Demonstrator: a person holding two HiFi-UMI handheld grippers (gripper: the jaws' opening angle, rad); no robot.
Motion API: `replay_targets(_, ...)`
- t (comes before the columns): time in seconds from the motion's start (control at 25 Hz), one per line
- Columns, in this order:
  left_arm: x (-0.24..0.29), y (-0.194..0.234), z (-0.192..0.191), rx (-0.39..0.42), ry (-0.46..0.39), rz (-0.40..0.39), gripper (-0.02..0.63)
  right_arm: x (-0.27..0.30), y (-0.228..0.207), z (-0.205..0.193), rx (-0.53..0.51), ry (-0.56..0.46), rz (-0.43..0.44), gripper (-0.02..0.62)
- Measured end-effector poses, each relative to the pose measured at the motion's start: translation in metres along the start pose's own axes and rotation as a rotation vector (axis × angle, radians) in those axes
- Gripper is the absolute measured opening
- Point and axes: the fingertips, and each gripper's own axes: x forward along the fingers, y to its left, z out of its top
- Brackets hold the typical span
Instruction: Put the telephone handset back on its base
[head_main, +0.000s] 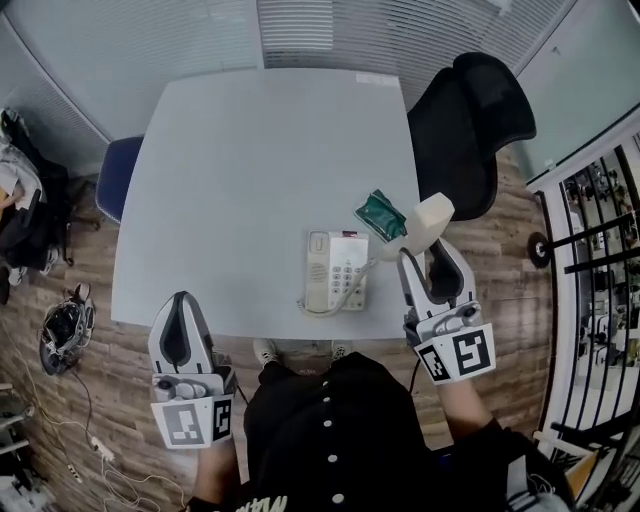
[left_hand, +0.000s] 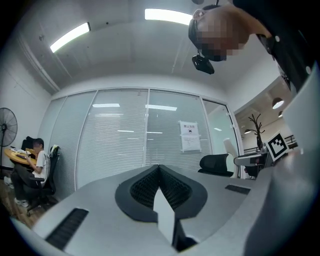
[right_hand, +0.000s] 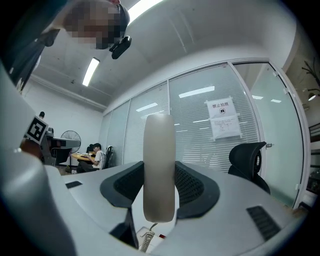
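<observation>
The beige telephone base (head_main: 337, 271) with its keypad sits near the front edge of the grey table (head_main: 250, 150). My right gripper (head_main: 425, 256) is shut on the cream handset (head_main: 427, 224), held upright off the base, to its right and past the table's right edge. In the right gripper view the handset (right_hand: 159, 165) stands between the jaws of the right gripper (right_hand: 159, 175), and the coiled cord (right_hand: 147, 239) hangs below. My left gripper (head_main: 181, 303) is shut and empty, in front of the table's left front corner. In the left gripper view the left gripper (left_hand: 159, 168) points at a glass wall.
A green packet (head_main: 380, 213) lies on the table just behind the phone. A black office chair (head_main: 468, 125) stands at the table's right, a blue chair (head_main: 118, 176) at its left. Bags and cables (head_main: 65, 330) lie on the floor left. A black railing (head_main: 600, 260) runs along the right.
</observation>
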Motion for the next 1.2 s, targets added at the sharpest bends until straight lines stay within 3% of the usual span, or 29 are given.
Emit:
replay_targets(0.76,0.035,0.049,-0.015,-0.059,0.010,-0.179,0.014,0.006,0.042,0.003,-0.018,0.018,-0.181,0.210)
replay_targets(1.2,0.044,0.054,-0.022,-0.076,0.026,-0.252,0.014,-0.001,0.054,-0.009,-0.003,0.069,-0.247,0.210)
